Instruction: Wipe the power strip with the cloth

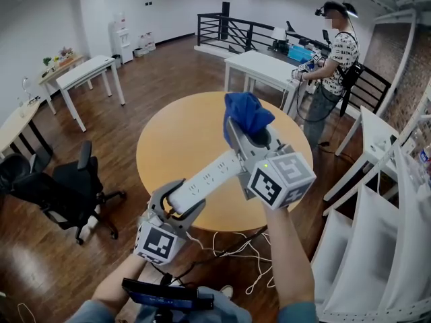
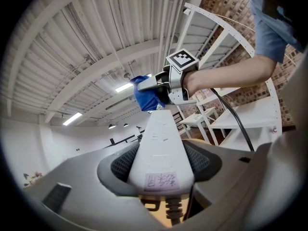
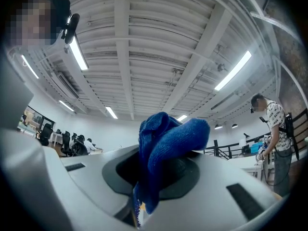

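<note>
A long white power strip (image 1: 210,177) is held in the air above the round wooden table (image 1: 175,147), tilted up to the right. My left gripper (image 1: 176,206) is shut on its lower cord end; the strip (image 2: 161,150) runs away between the jaws. My right gripper (image 1: 252,134) is shut on a bunched blue cloth (image 1: 246,115) at the strip's far upper end. The cloth (image 3: 166,148) bulges out of the jaws, and the same cloth (image 2: 147,94) shows past the strip's far tip, touching it. A white cord (image 1: 236,251) hangs below.
A black office chair (image 1: 74,190) stands at the left. White tables (image 1: 266,69) and a railing lie beyond. A person (image 1: 333,66) with a headset stands at the far right. White shelving (image 1: 377,241) is close on my right.
</note>
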Tool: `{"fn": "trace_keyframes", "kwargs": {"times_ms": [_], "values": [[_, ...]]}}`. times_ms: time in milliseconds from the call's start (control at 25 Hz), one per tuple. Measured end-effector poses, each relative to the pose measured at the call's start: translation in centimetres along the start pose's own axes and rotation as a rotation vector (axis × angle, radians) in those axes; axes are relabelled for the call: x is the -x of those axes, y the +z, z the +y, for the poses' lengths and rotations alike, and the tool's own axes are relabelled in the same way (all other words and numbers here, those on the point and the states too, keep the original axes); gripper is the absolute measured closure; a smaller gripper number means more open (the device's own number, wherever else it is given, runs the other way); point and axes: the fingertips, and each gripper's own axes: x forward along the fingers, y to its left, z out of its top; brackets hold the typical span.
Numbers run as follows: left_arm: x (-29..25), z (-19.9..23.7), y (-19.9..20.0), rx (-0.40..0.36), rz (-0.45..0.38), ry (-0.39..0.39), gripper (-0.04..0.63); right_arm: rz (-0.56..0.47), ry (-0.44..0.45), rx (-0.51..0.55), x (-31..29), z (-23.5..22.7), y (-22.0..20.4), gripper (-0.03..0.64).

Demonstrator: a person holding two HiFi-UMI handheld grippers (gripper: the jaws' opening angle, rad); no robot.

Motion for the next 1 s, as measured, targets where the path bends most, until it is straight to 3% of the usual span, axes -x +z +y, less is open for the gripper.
{"fn": "trace_keyframes", "kwargs": {"times_ms": [640, 1000], "values": [[-0.2, 1.2, 0.1, 0.039, -0.020, 0.030, 0.313, 0.003, -0.015, -0.016, 1.4, -0.3, -0.6, 0.549], [0.3, 3.1, -0.3, 0.106, -0.015, 0.072, 0.313, 0.003, -0.021, -0.030, 2.4, -0.1, -1.3, 0.549]]}}
